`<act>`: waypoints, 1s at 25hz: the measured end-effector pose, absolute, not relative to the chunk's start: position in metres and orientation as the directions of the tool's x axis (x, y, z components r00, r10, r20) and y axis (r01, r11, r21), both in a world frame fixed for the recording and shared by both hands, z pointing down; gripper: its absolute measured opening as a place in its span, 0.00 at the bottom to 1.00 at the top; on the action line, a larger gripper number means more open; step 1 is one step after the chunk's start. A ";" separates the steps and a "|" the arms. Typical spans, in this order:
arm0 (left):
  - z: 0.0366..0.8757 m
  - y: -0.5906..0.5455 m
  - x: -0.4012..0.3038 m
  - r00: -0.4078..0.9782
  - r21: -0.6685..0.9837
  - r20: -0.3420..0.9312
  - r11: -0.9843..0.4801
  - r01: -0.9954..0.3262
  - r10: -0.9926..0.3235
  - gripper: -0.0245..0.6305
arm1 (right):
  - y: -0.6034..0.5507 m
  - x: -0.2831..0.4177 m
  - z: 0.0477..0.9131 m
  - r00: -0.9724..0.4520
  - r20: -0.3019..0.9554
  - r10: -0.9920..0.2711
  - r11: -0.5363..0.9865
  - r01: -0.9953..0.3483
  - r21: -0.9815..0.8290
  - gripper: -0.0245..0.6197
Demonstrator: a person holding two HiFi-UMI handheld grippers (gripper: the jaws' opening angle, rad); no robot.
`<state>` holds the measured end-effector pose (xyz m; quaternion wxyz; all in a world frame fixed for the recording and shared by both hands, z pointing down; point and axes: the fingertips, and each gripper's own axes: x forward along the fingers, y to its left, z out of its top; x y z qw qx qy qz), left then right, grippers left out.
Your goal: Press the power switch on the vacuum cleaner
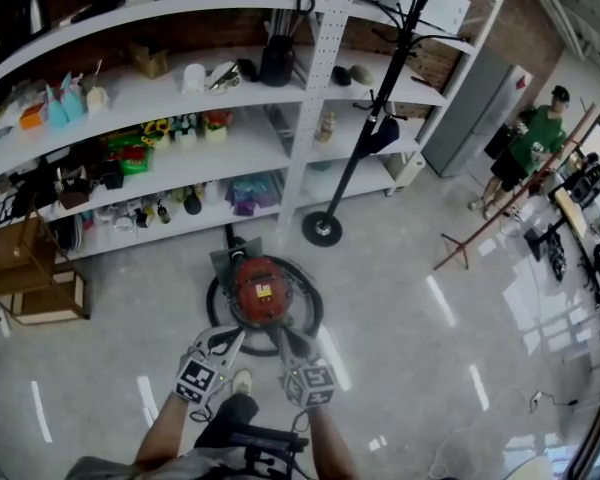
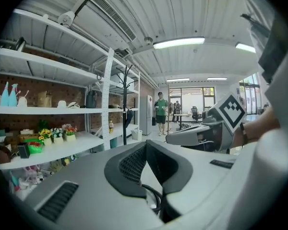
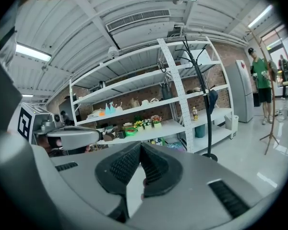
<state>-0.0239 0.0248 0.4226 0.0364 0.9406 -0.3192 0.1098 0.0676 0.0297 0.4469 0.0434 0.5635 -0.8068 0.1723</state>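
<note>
Bright, even light from ceiling strip lights (image 2: pixel 178 43) streaks white glare across the glossy floor (image 1: pixel 450 308), while fisheye edges bend, darken and blur.

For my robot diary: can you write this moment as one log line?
left gripper shut | right gripper shut | vacuum on floor below

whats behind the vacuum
White shelves holding bottles and flowers, and a coat stand base off to the right. The vacuum hides the floor right behind it.
</note>
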 end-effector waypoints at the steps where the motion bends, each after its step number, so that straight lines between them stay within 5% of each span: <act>1: 0.419 0.030 -0.023 0.775 -0.007 0.226 -0.796 -0.605 -0.591 0.05 | 0.035 0.070 0.443 -0.358 0.259 -0.897 0.306 -0.926 -0.220 0.06; 25: 0.347 0.129 -0.052 0.740 -0.076 0.140 -0.752 -0.655 -0.658 0.05 | 0.161 0.077 0.369 -0.349 0.177 -0.920 0.325 -0.933 -0.153 0.06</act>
